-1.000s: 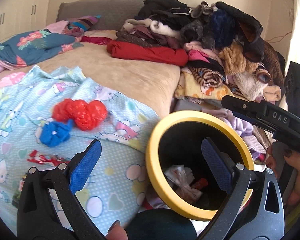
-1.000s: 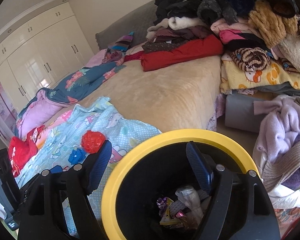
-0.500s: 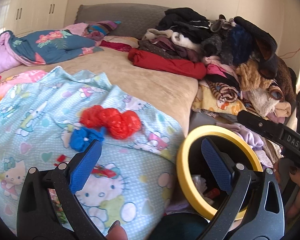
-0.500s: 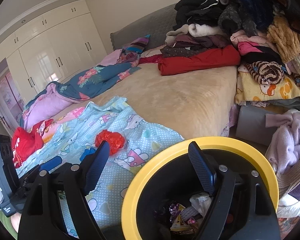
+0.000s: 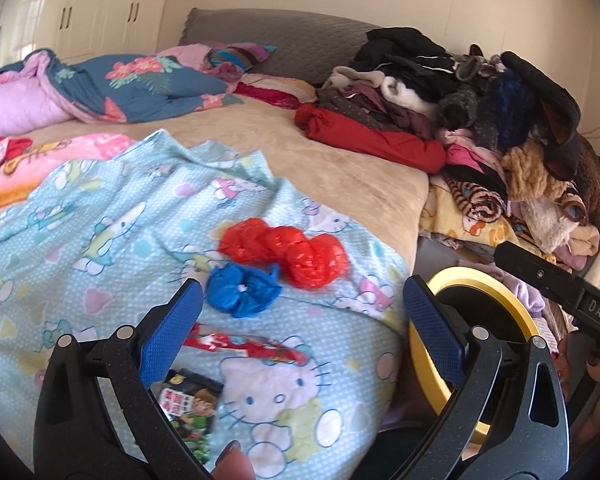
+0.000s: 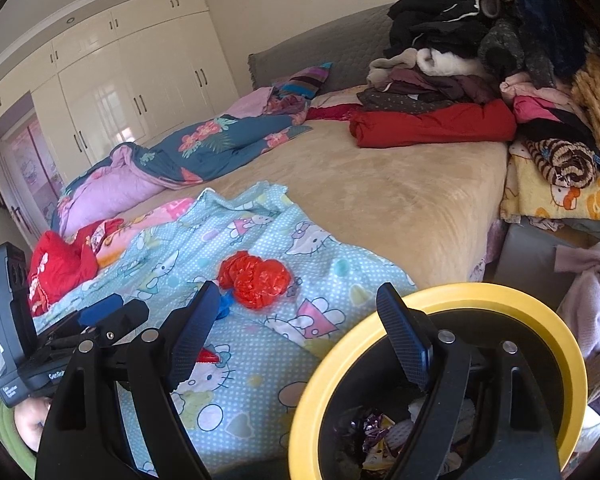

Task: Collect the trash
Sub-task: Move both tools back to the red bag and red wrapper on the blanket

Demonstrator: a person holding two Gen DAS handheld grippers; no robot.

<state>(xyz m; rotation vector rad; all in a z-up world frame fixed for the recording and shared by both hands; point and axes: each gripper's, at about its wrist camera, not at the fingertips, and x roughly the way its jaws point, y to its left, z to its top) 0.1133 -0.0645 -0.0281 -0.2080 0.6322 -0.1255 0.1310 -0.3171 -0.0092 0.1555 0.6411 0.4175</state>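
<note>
A crumpled red plastic bag [image 5: 286, 250] [image 6: 256, 276] lies on the light blue cartoon blanket [image 5: 100, 220], with a crumpled blue bag [image 5: 242, 289] just in front of it. Nearer me lie a red wrapper [image 5: 252, 345] and a dark snack packet [image 5: 190, 406]. My left gripper [image 5: 300, 328] hovers open above the wrappers, nothing between its blue pads. A black bin with a yellow rim [image 6: 444, 296] [image 5: 476, 280] stands beside the bed with wrappers inside. My right gripper [image 6: 300, 336] is open and empty over the bin's left edge.
A tall heap of clothes [image 5: 480, 120] fills the bed's right side. A folded red garment [image 6: 432, 124] and a blue floral quilt [image 6: 220, 148] lie on the beige sheet. White wardrobes [image 6: 120, 92] line the far wall. Lilac knitwear [image 6: 596, 300] sits beside the bin.
Both grippers have swung left, away from the bin and towards the blanket. The bags and wrappers now sit nearer the middle of the left wrist view; the snack packet has come into sight.
</note>
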